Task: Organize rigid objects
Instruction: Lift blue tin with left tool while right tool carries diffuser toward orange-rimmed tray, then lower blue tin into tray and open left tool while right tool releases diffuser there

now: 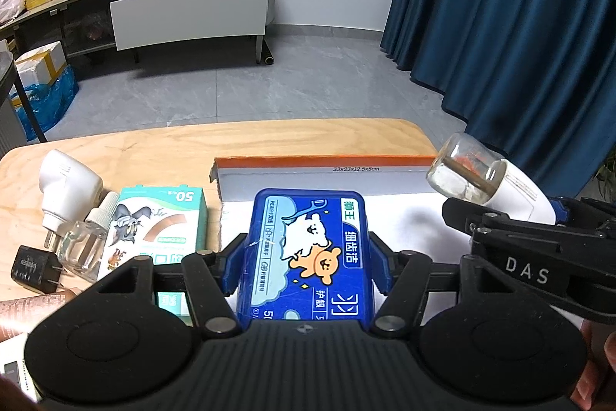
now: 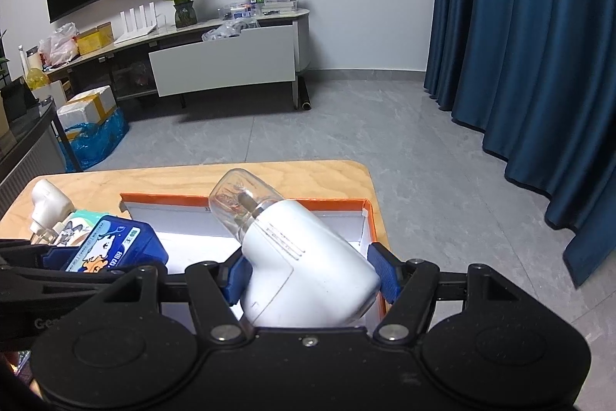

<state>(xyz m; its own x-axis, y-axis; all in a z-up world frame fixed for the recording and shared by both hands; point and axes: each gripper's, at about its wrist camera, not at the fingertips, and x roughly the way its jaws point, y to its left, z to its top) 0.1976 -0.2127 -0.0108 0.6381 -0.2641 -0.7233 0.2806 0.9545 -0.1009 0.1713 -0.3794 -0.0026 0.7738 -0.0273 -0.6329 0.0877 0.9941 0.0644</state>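
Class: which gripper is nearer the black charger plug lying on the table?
Left. The left gripper, clamping the blue floss-pick box, sits just right of the black charger plug; the right gripper is farther right.

Table (image 1: 161, 149): pale wood, visible grain, matt. Open box (image 1: 327, 166): cardboard, orange outside, white matt inside. Blue case (image 1: 308, 257): glossy plastic, printed label. White plug-in device (image 2: 308, 268): smooth satin plastic with a clear glass bottle (image 2: 240, 197) at its front. Left hand-held gripper (image 1: 304, 262): matt black plastic, blue ribbed pads, bright metal screws. Curtain (image 1: 519, 26): dark blue cloth.
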